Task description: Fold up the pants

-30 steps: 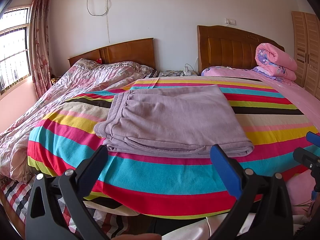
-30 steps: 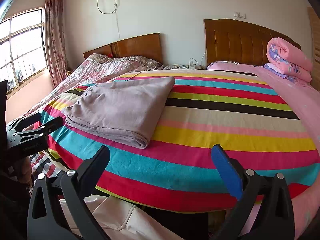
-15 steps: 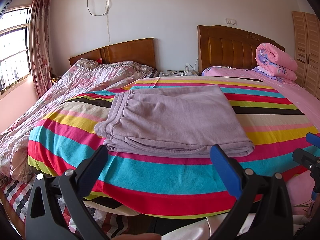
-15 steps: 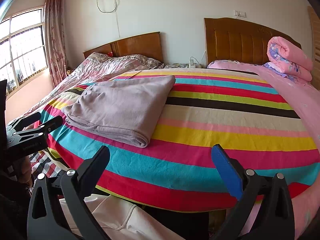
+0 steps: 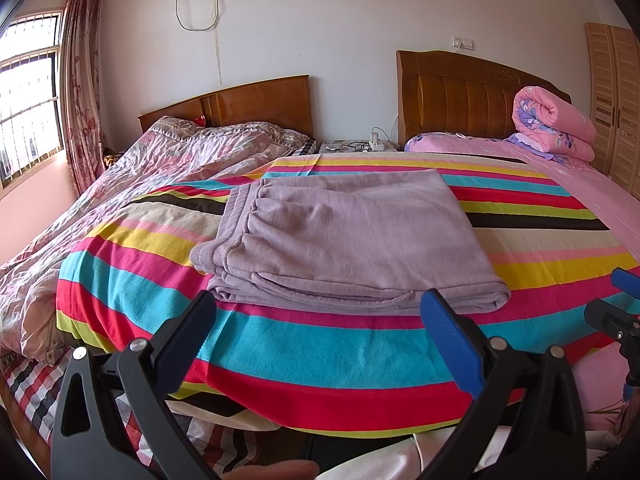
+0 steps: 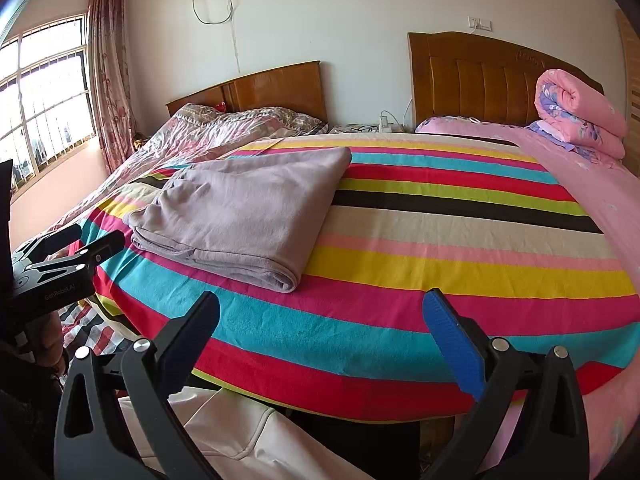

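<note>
Before folded pants, left gripper and right gripper level, jaws spread

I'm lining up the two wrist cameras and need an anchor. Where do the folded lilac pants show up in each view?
Left wrist: the pants lie centre frame on the striped blanket, just beyond the open left gripper.
Right wrist: the pants lie left of centre, well left of the open right gripper.
Shared landmark: the rolled pink quilt at upper right in both.
</note>
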{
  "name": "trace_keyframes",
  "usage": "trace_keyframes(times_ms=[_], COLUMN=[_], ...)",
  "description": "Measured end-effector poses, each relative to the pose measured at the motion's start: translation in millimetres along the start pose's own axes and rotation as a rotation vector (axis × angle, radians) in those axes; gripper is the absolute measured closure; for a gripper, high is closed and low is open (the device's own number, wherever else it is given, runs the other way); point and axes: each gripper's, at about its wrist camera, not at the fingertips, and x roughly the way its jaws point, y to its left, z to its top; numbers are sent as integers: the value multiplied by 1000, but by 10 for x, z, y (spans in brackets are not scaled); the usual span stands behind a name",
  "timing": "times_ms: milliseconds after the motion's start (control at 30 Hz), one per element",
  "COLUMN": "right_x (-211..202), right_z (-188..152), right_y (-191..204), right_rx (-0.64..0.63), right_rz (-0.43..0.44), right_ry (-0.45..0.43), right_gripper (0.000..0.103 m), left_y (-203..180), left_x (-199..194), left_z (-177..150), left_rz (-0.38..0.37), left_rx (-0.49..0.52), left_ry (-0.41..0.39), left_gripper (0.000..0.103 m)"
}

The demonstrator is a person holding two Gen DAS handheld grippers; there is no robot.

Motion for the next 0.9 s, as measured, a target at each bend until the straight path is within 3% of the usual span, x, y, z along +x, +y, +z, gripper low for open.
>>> trace_keyframes(times_ms=[900], right_x=[-5], right_z=[-36], right_y=[23], right_rx=[3], right_rz=[1], right_ry=[6], right_gripper=[5], left_y=[40], left_x=[-2], left_z=[-31], left_rz=[-1], left_rx=[-6], left_ry=[6], left_gripper=[1])
